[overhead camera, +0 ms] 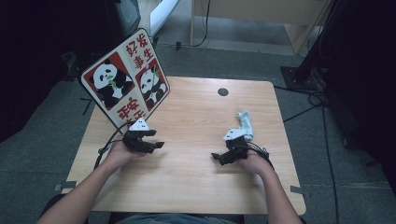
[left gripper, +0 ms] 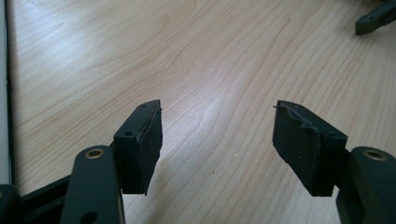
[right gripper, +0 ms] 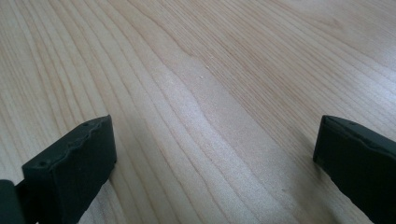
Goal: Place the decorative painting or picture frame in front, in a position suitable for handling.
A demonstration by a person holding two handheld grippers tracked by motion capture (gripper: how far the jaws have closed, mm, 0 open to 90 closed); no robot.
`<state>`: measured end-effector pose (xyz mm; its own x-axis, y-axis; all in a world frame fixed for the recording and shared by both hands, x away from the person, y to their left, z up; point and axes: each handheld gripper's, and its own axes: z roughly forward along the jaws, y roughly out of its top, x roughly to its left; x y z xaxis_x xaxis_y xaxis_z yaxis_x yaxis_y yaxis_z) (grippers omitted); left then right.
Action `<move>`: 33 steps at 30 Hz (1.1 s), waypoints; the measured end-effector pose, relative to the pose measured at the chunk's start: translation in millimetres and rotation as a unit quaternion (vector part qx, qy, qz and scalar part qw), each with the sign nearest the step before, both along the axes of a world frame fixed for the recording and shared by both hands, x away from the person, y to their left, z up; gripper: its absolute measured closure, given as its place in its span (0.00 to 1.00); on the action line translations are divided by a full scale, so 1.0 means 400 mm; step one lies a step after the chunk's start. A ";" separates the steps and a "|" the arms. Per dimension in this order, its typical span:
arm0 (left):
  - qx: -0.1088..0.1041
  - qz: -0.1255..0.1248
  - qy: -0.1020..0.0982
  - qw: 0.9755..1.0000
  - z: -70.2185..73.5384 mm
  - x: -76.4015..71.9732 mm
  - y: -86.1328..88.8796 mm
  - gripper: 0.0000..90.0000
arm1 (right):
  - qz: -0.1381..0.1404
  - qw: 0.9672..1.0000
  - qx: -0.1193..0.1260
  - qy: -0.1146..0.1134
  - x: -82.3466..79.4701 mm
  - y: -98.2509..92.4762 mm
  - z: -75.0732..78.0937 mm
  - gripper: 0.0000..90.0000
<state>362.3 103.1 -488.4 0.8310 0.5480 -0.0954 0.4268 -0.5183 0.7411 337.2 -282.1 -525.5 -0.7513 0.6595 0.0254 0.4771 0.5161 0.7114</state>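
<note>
Panda board (overhead camera: pixel 125 74) stands just behind left tool (overhead camera: pixel 156 139), whose jaws gape, nothing between.

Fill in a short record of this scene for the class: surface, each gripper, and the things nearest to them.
surface: light wooden table
left gripper: jaws open, nothing between them
right gripper: jaws open, nothing between them
beside left gripper: red and white panda-print bag, at the table's far left corner
beside right gripper: crumpled white cloth, lying on the table
</note>
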 end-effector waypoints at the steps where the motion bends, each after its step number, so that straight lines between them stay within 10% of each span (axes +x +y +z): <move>1: 0.001 -0.001 -0.002 1.000 0.003 -0.001 0.002 0.40 | 0.000 1.000 0.000 -0.001 0.000 0.000 0.000 0.00; 33: -0.026 0.019 0.029 0.999 0.085 0.006 0.136 0.51 | 0.000 1.000 -0.001 0.000 -0.002 -0.001 0.000 0.00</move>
<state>364.7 157.6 -454.2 0.8024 0.5716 -0.1715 0.4876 -0.4622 0.7407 336.3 -282.6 -525.4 -0.7517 0.6591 0.0230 0.4763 0.5184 0.7102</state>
